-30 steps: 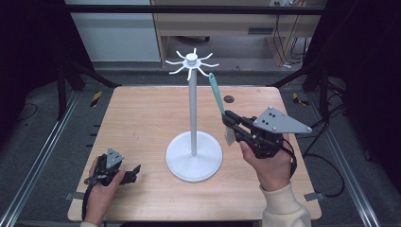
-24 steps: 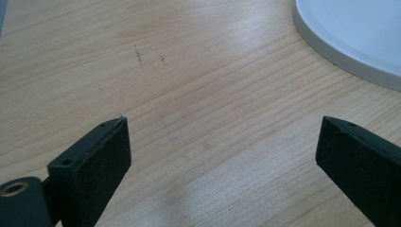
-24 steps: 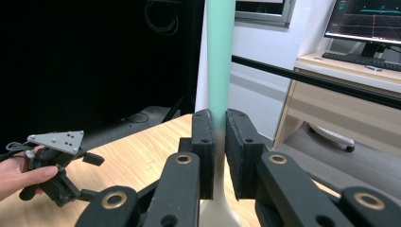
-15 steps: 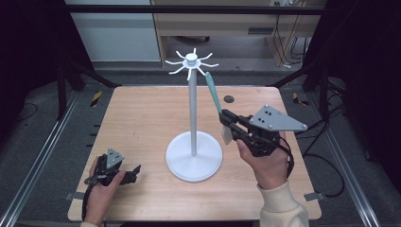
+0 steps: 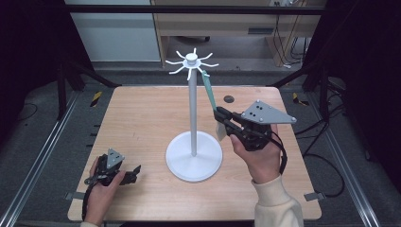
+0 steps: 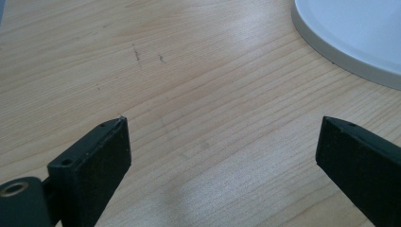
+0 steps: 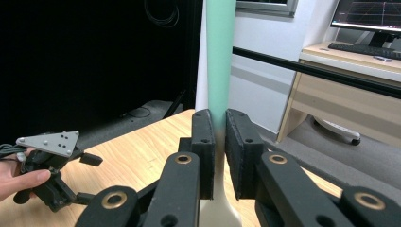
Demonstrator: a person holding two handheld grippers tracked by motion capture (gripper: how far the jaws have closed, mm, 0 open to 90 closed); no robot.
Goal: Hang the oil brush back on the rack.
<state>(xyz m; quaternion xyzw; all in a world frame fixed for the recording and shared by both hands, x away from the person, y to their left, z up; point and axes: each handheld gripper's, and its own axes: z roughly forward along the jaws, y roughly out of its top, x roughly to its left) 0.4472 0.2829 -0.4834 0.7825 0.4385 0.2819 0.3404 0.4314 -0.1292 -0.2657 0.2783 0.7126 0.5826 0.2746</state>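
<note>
Upright, the mint-green-handled spatula [image 7: 220, 71] has a cream blade.

Count at table: one wooden table [image 5: 142, 118]; one white hook stand [image 5: 193, 94] with a round base; one utensil [image 5: 209, 90] with a green handle and pale head; two hand-held grippers, left gripper [image 5: 132, 173] and right gripper [image 5: 220, 114]; two hands, one per gripper; one monitor [image 7: 366, 14] and one keyboard [image 7: 357, 49] in background

Camera layout: one overhead, two gripper-mounted.
The high view looks down the table [image 5: 142, 118]; the right gripper view shares the left gripper [image 7: 90, 158] with it.
</note>
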